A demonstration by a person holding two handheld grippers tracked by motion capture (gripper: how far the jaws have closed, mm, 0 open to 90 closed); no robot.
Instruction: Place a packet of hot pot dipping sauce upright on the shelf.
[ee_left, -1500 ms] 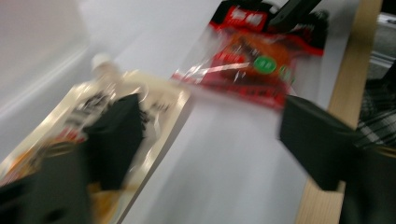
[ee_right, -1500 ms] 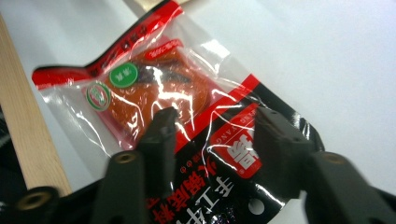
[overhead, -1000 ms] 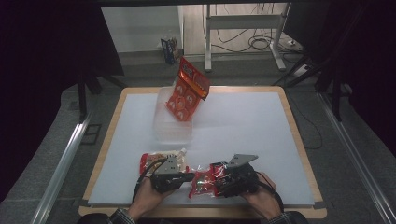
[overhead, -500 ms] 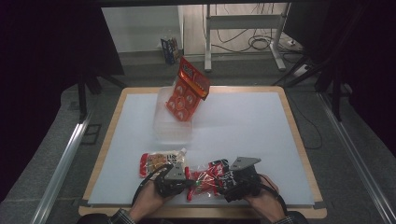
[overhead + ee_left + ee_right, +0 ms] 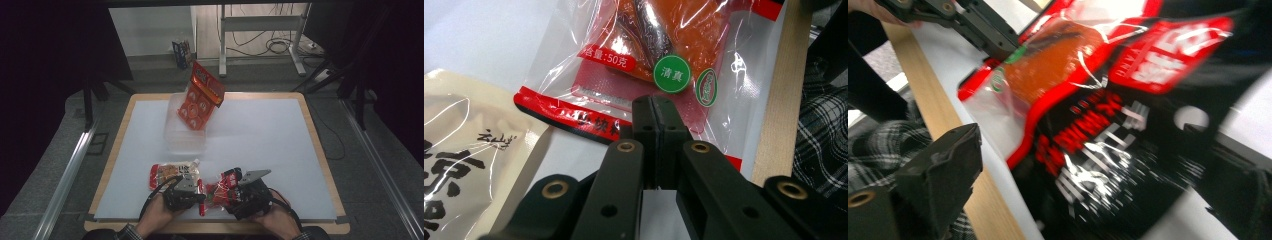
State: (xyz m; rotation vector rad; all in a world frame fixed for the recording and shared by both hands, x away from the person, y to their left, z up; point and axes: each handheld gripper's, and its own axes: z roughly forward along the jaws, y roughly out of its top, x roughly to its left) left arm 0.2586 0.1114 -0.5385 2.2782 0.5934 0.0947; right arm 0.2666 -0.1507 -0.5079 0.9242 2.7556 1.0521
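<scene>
A red snack packet (image 5: 223, 186) with orange food inside lies by the table's front edge between my two grippers. My left gripper (image 5: 201, 196) is shut, and its tips (image 5: 655, 102) pinch the packet's (image 5: 649, 40) red bottom seal. It also appears in the right gripper view as the left gripper (image 5: 998, 47) at the packet's (image 5: 1083, 75) clear edge. My right gripper (image 5: 229, 194) faces it with jaws wide. The packet lies between the right gripper's (image 5: 1088, 165) jaws, which have just been closing a little; the near finger (image 5: 943, 165) stands clear of the film.
A beige and orange packet (image 5: 172, 173) lies just beyond the left gripper, also seen as the beige packet (image 5: 459, 150). A clear tub (image 5: 185, 132) at the table's back middle holds an upright orange packet (image 5: 200, 97). The wooden front edge (image 5: 779, 100) and a plaid sleeve (image 5: 824, 140) are close.
Both hands have shifted slightly toward the front edge, with the red packet still between the grippers. The tub and the other packets have not moved.
</scene>
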